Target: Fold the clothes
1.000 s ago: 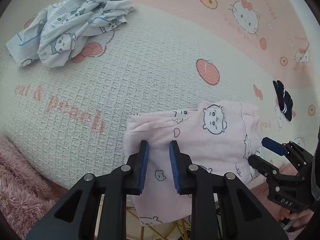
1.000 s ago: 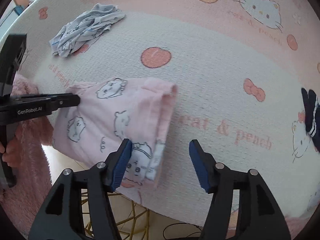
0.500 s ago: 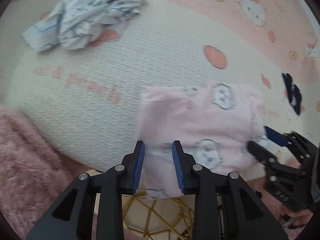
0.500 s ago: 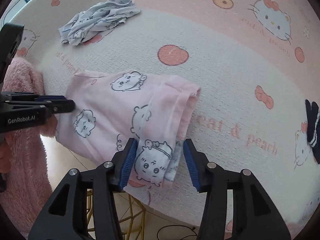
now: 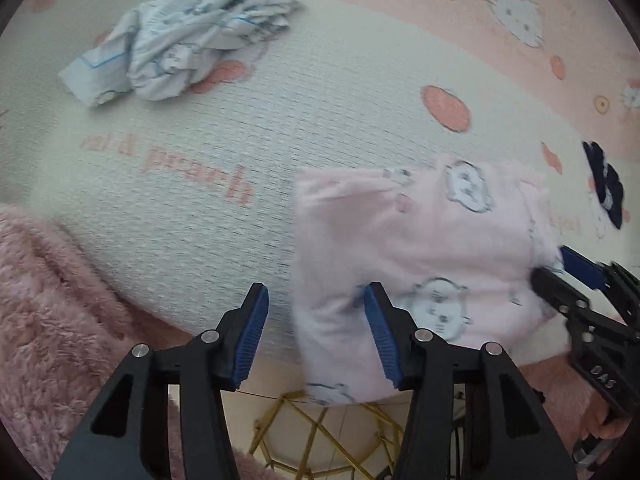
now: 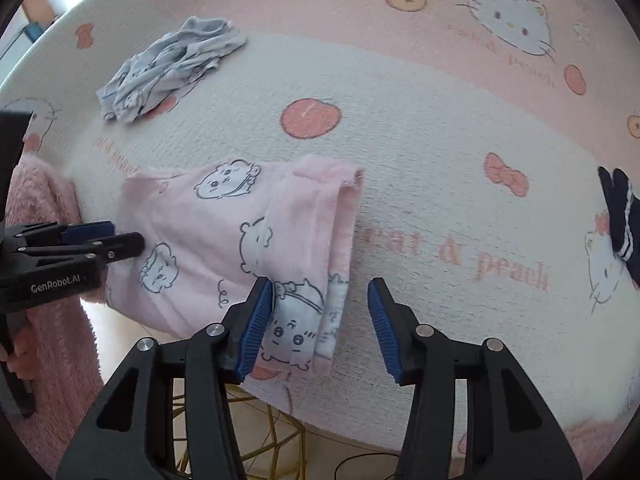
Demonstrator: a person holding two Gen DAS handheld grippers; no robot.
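The pink garment [image 6: 224, 240], printed with little cartoon animals, lies folded at the near edge of the round table [image 6: 420, 152], one end drooping a bit over the rim. Its right-hand side is a doubled-over band of thicker folds.

The right gripper [image 6: 320, 320] hangs over that near right corner, fingers apart and opening; the corner of the cloth sits between them, brushing the left pad (I can't say it is pinched, the right pad stands clear of it). The left gripper [image 5: 316, 334] is at the garment's left edge, its fingers spreading as well, with the edge of the cloth between them and touching neither pad firmly; that view is blurred.

Further back on the left of the table is a crumpled pale blue garment [image 5: 180, 44], well apart from the pink one. At the far right edge lies a dark navy sock [image 6: 622, 216] with white stripes. The table wears a pink and cream cloth with cats and peaches. A fuzzy pink blanket [image 5: 52, 320] lies off the table's left side, and gold wire legs [image 6: 256, 432] show underneath.
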